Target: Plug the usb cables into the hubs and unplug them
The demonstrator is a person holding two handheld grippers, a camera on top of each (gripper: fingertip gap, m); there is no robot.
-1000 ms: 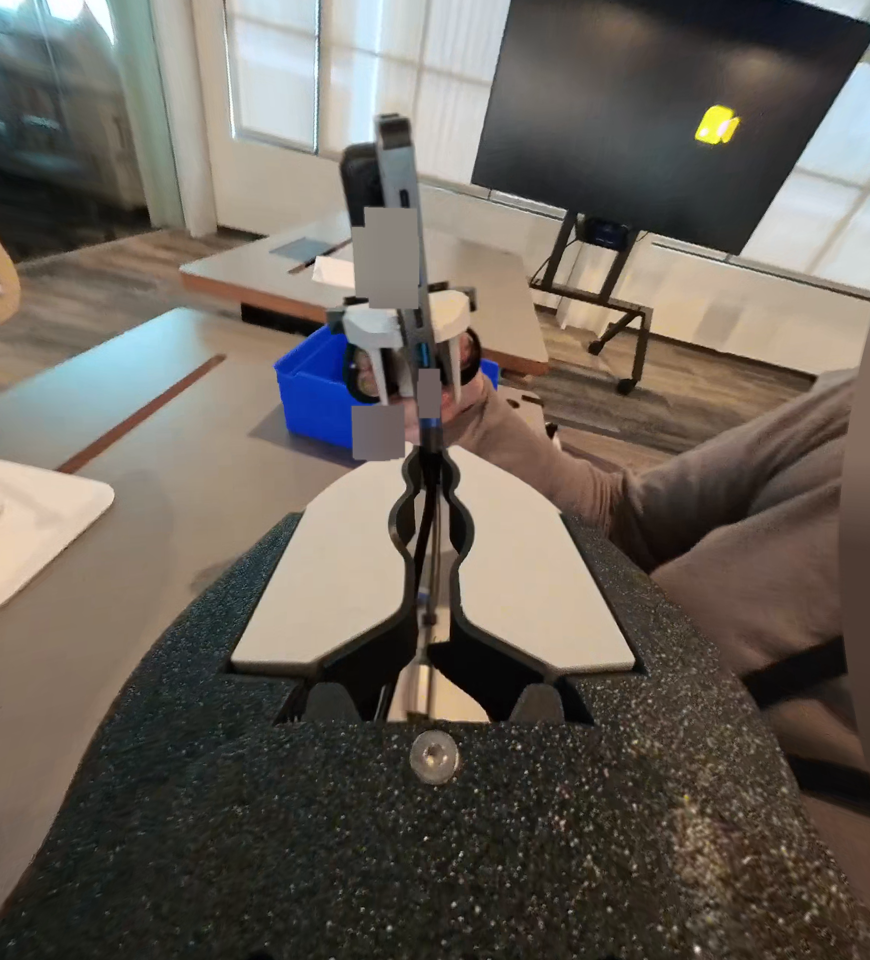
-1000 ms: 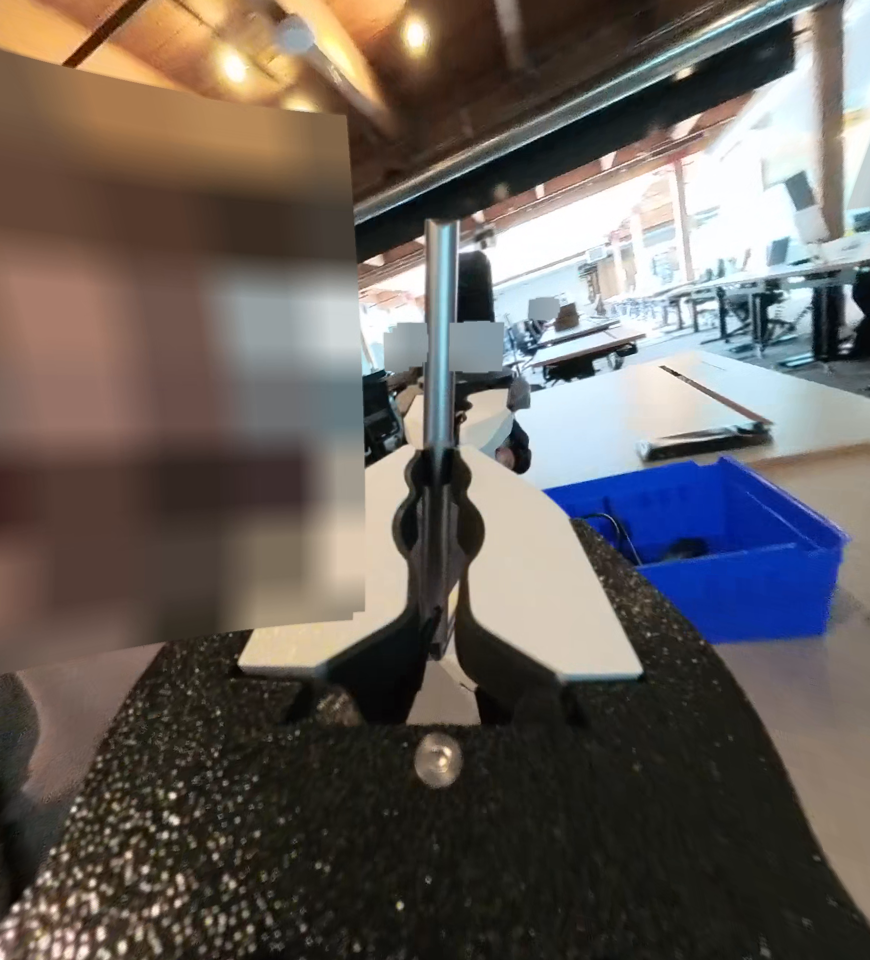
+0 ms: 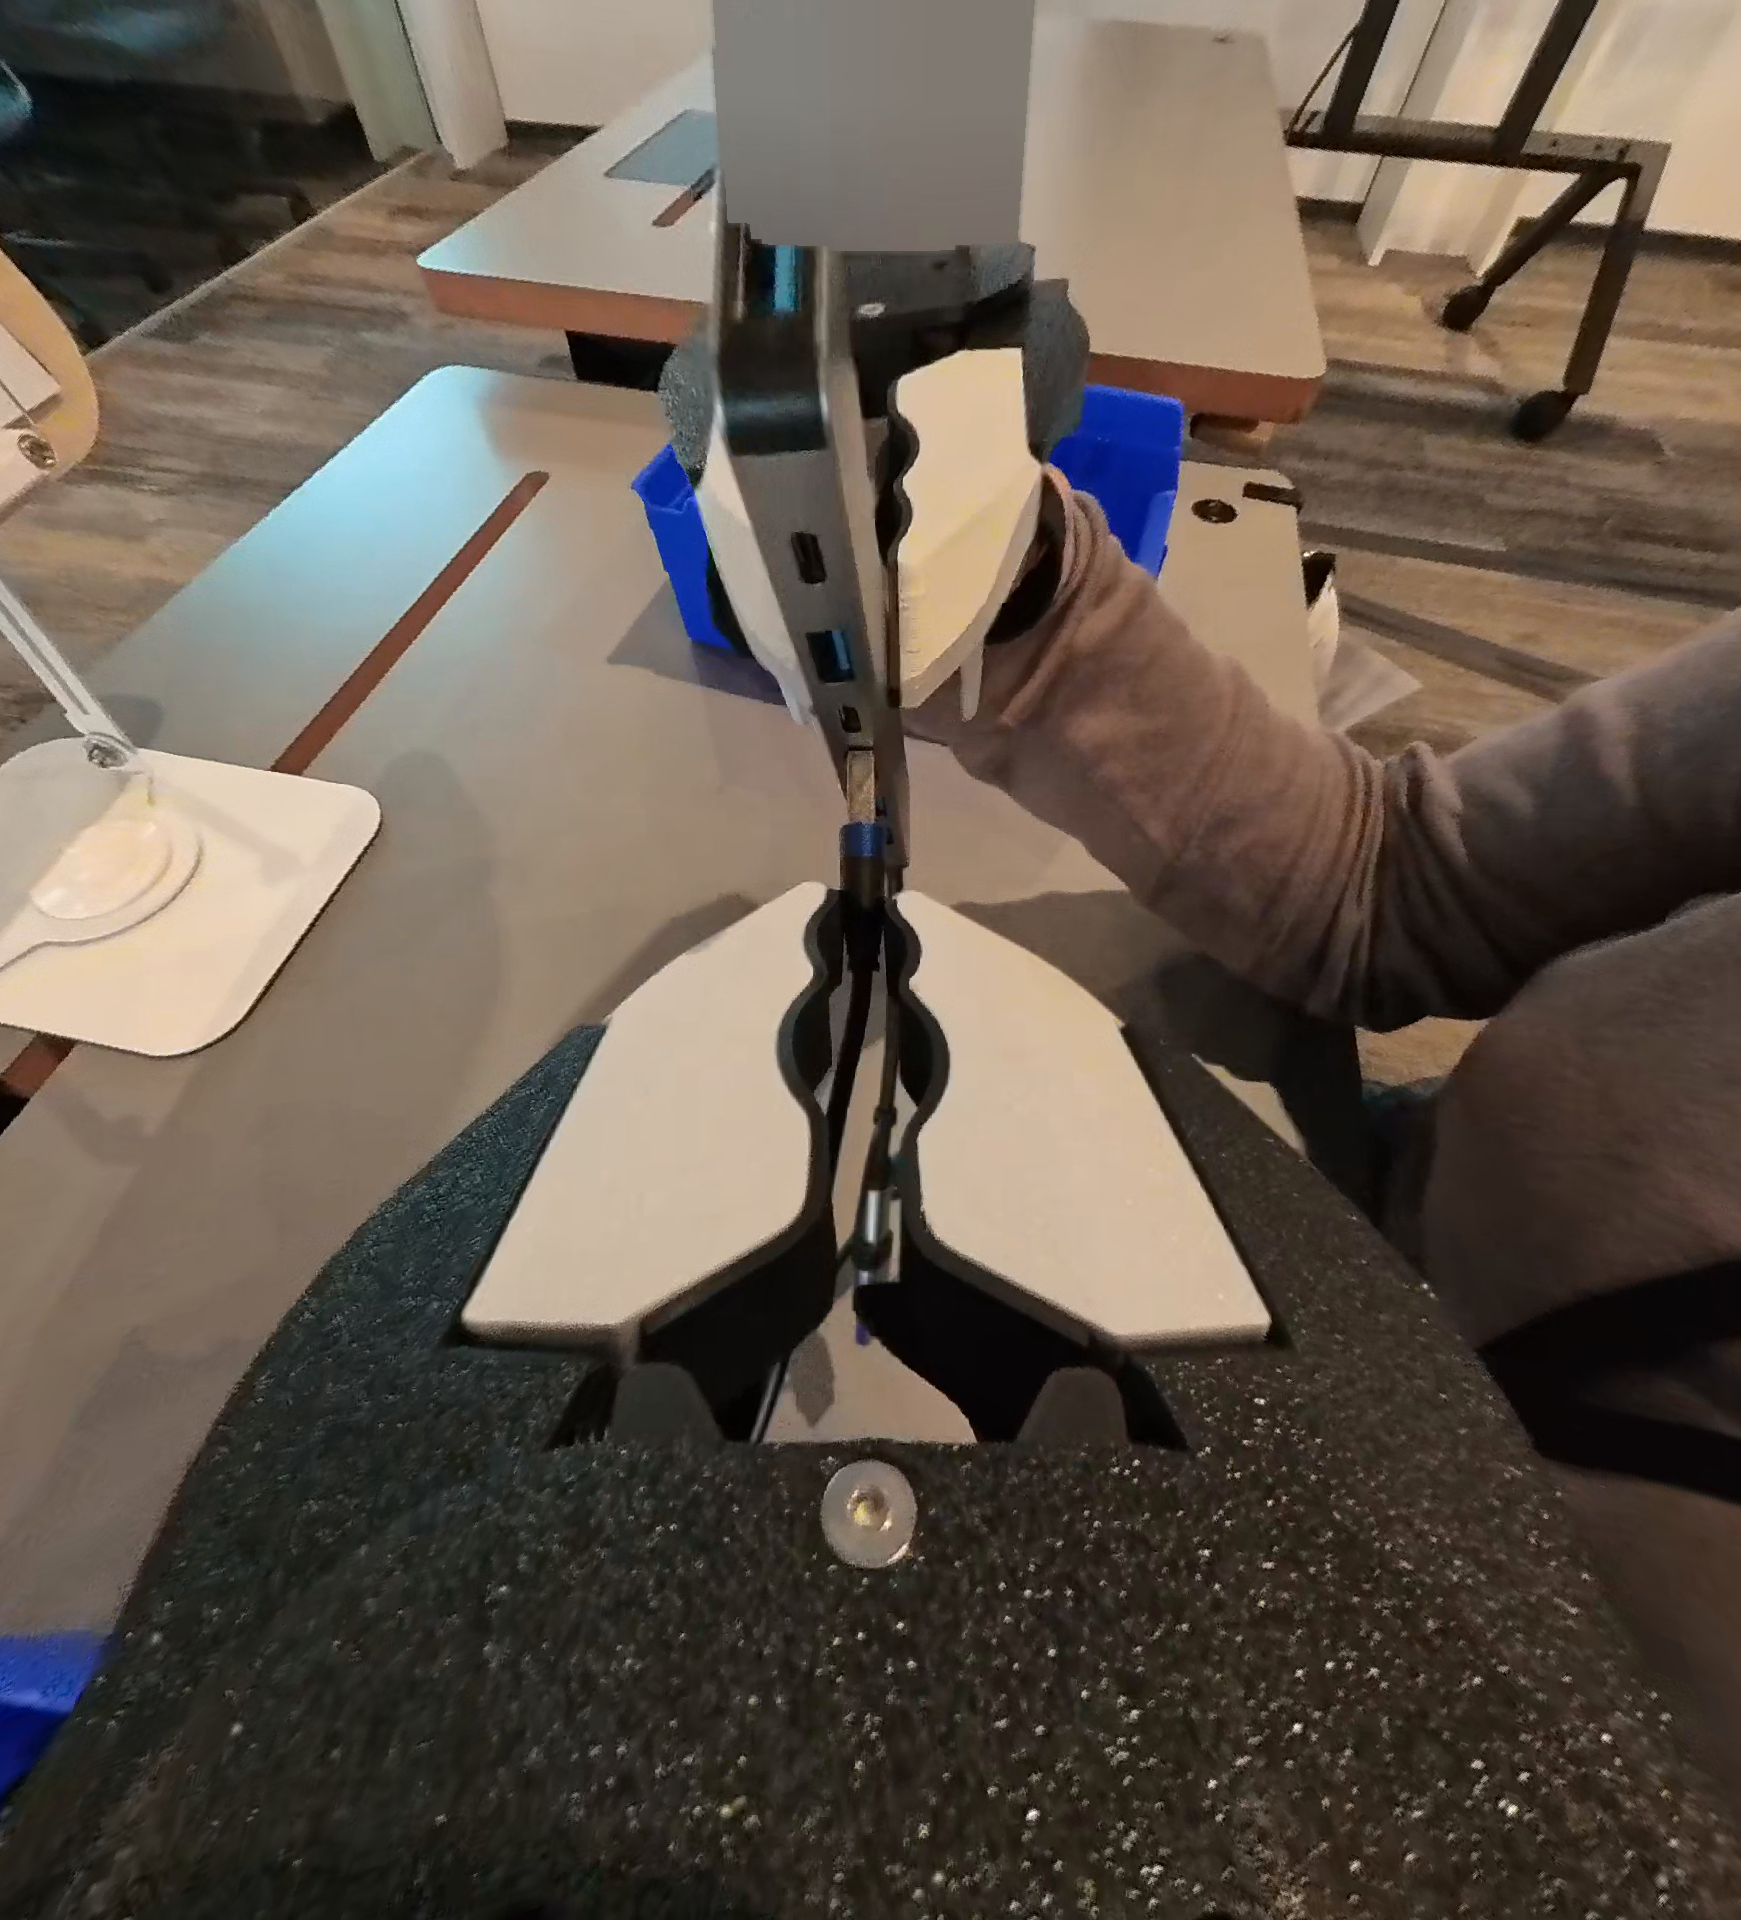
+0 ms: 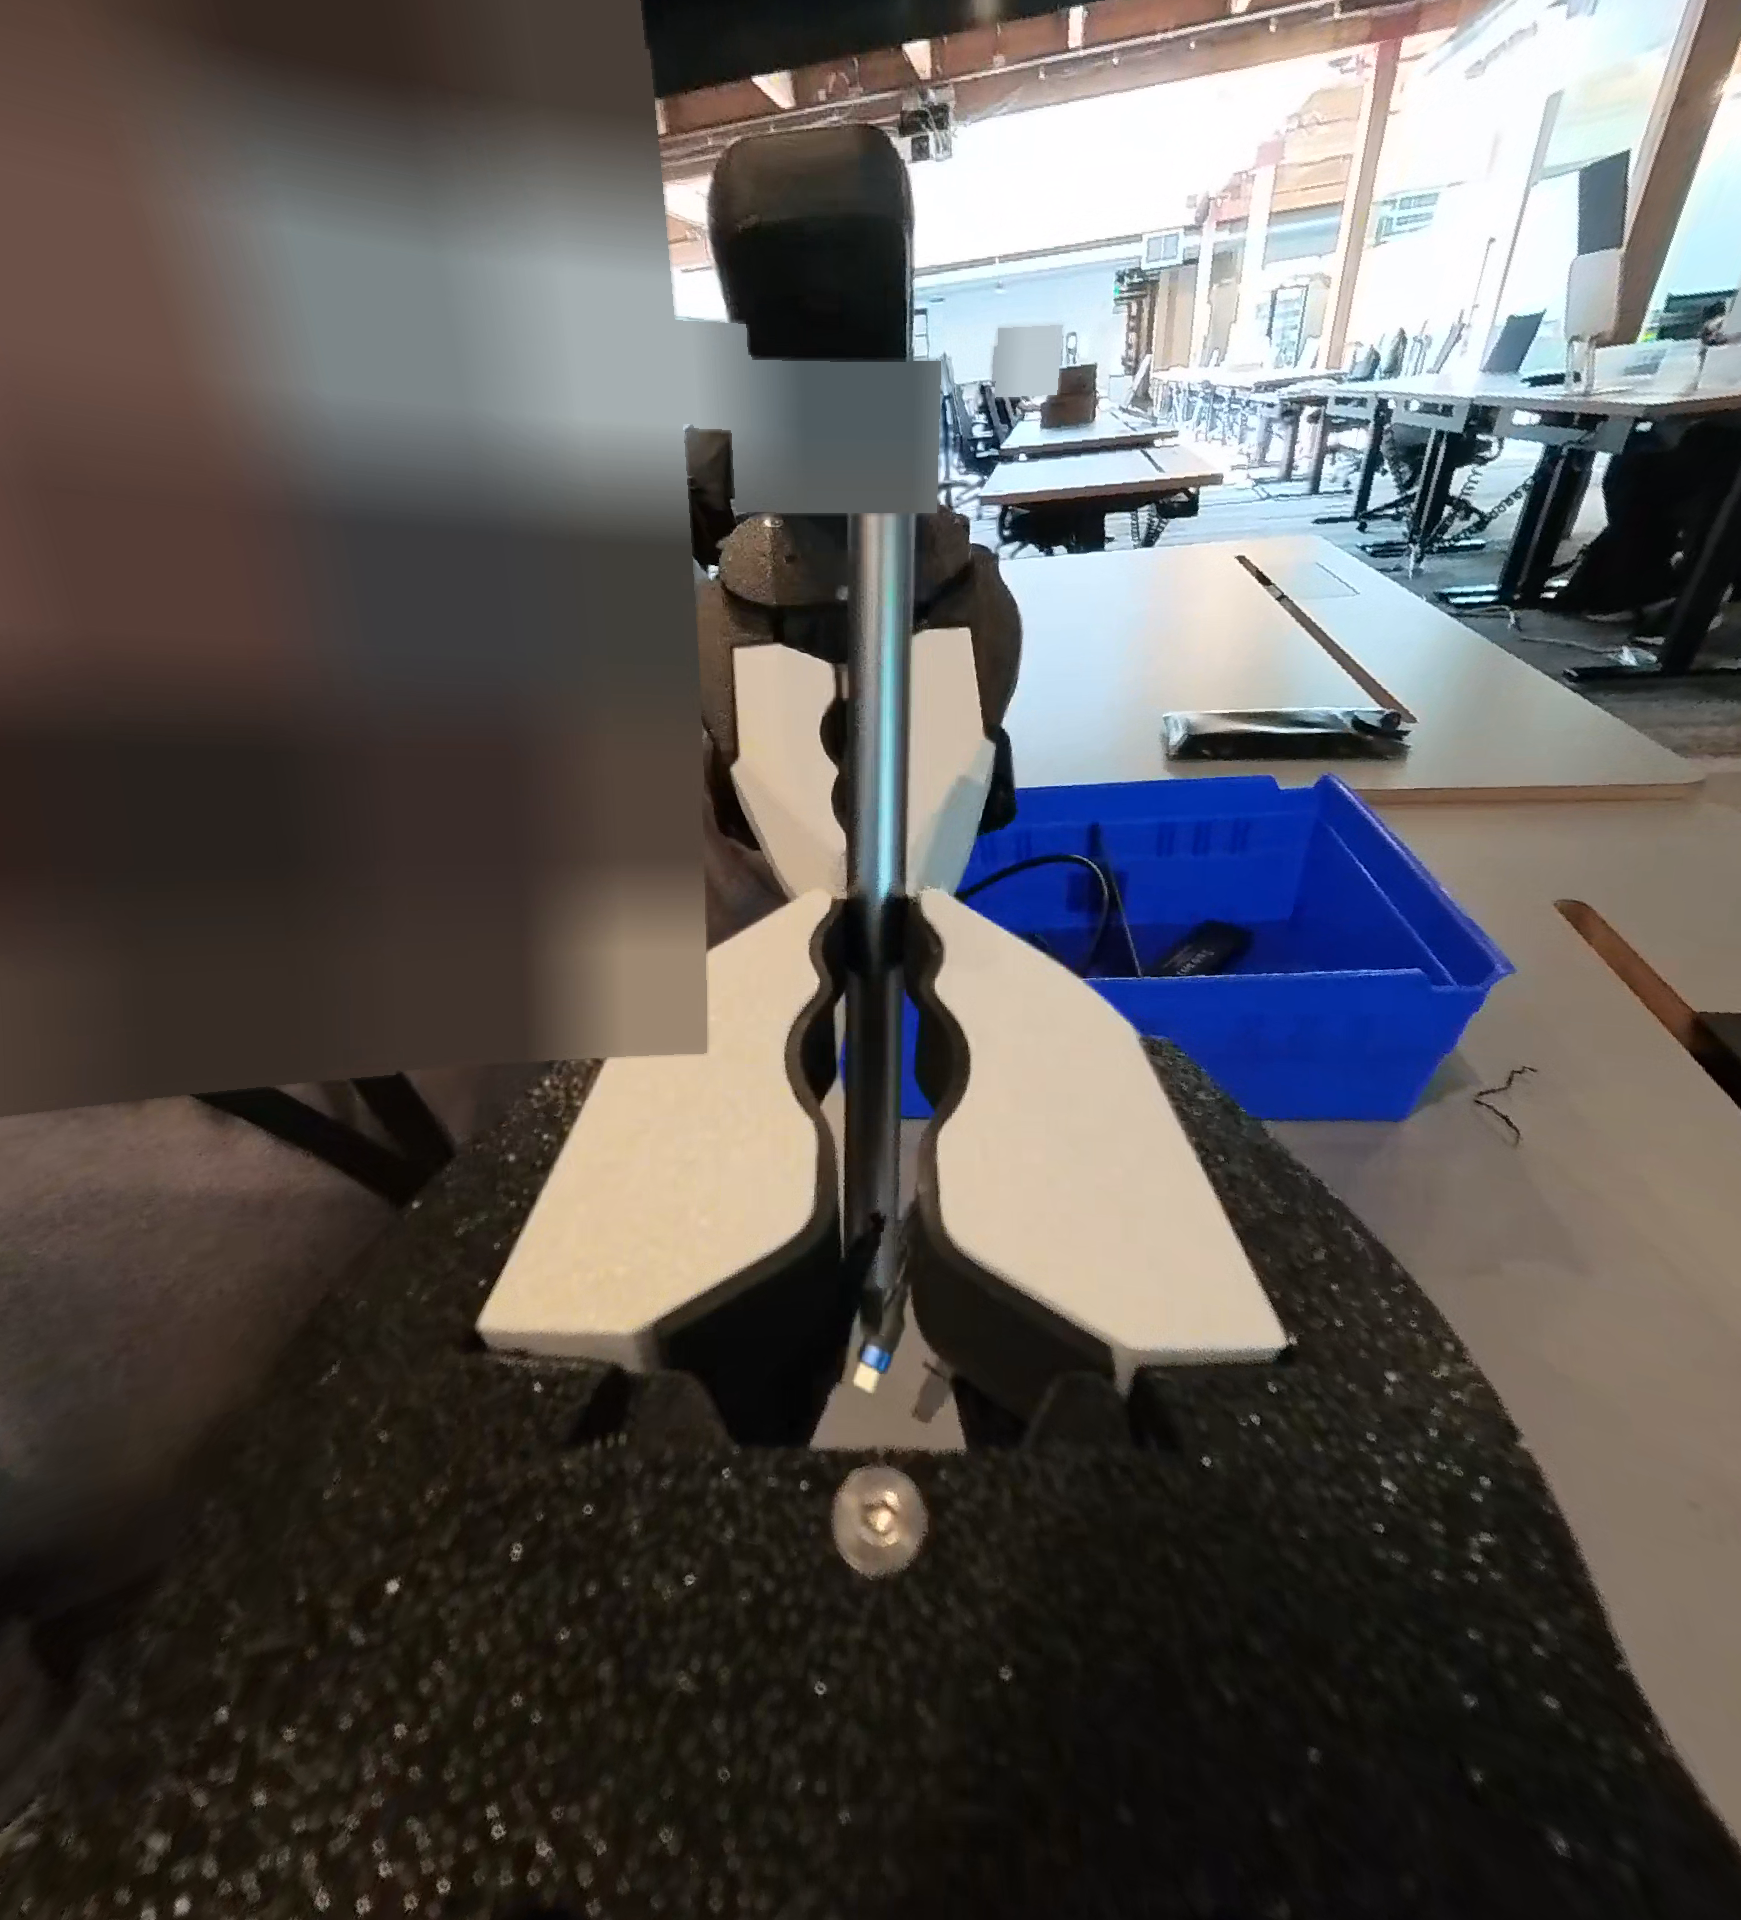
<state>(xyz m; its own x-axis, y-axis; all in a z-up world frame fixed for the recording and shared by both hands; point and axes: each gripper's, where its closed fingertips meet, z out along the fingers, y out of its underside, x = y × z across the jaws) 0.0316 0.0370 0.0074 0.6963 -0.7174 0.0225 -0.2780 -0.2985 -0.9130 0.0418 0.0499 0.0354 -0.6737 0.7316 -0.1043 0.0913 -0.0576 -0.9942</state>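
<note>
My left gripper [image 3: 871, 894] is shut on a black USB cable [image 3: 845, 1039]. Its blue-ringed plug [image 3: 864, 842] sticks out past the fingertips, with the metal tip at the near end of the grey hub [image 3: 804, 499]. I cannot tell how deep the tip sits. My right gripper [image 4: 876, 904] is shut on the hub [image 4: 881, 727], seen edge-on and upright. In the left wrist view it faces me from above [image 3: 866, 696]. A second blue-ringed plug [image 4: 874, 1356] hangs low between my right fingers; I cannot tell which cable it belongs to.
A blue bin [image 4: 1261, 1049] on the grey table [image 3: 533, 831] holds a black cable and a black stick; it also shows behind the hub [image 3: 1120, 457]. A white stand base [image 3: 170, 883] is at the left. A person's sleeve [image 3: 1261, 831] reaches in from the right. Only a small space, under 4 cm, lies between the two pairs of fingers.
The two grippers have come much closer together and tilted down toward the table. The hub now stands right in front of my left fingertips, with the plug at its end.
</note>
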